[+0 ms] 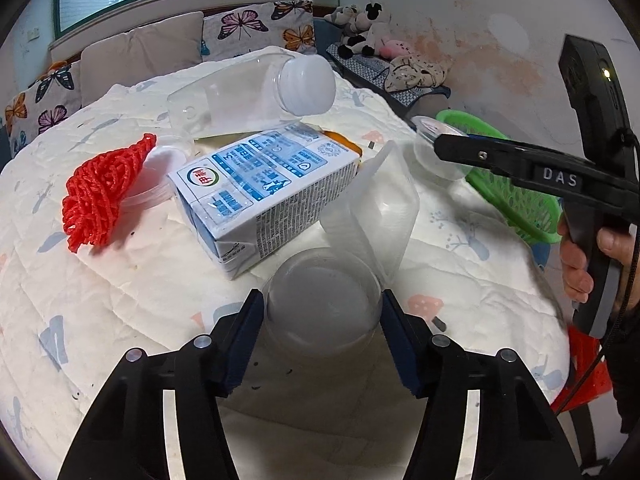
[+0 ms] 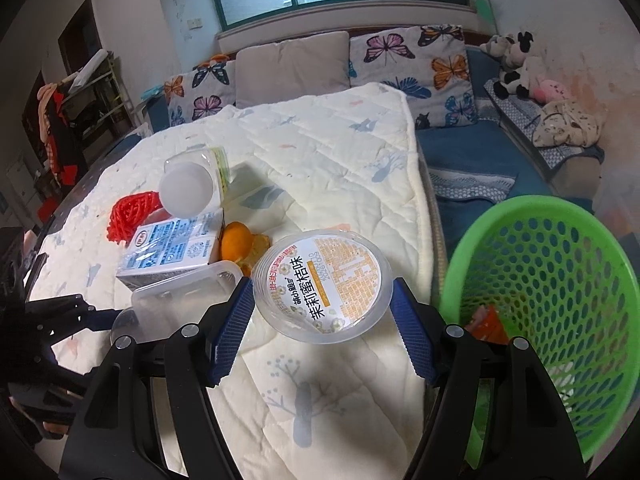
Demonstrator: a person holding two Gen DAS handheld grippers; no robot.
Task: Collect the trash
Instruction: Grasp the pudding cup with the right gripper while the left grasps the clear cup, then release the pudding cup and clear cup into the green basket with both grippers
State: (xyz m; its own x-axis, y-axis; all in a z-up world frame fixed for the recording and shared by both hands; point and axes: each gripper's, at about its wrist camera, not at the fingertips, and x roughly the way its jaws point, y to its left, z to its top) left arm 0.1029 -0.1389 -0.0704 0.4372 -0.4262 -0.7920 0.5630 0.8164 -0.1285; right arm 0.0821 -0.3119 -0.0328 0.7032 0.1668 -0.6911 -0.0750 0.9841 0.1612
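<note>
A: What is sitting in the green basket (image 2: 560,280)?

B: Something orange and a bit of pink are lying at its bottom; I cannot tell what they are. The right gripper (image 2: 323,300) is holding a labelled jelly cup (image 2: 324,284) just left of the basket, jaws closed against its rim.

A: And the left gripper (image 1: 322,312)?

B: Its jaws are pressing on both sides of a clear round cup (image 1: 323,300), which looks empty, left of the basket on the quilt (image 1: 140,300).

A: What is lying further left of the basket?

B: A milk carton (image 1: 260,192), a clear bottle (image 1: 248,92) resting on it, a clear box (image 1: 380,208) and red netting (image 1: 104,192).

A: Is either view showing something more?

B: The right view is showing orange peel (image 2: 238,246) behind the carton, which the left view barely shows.
</note>
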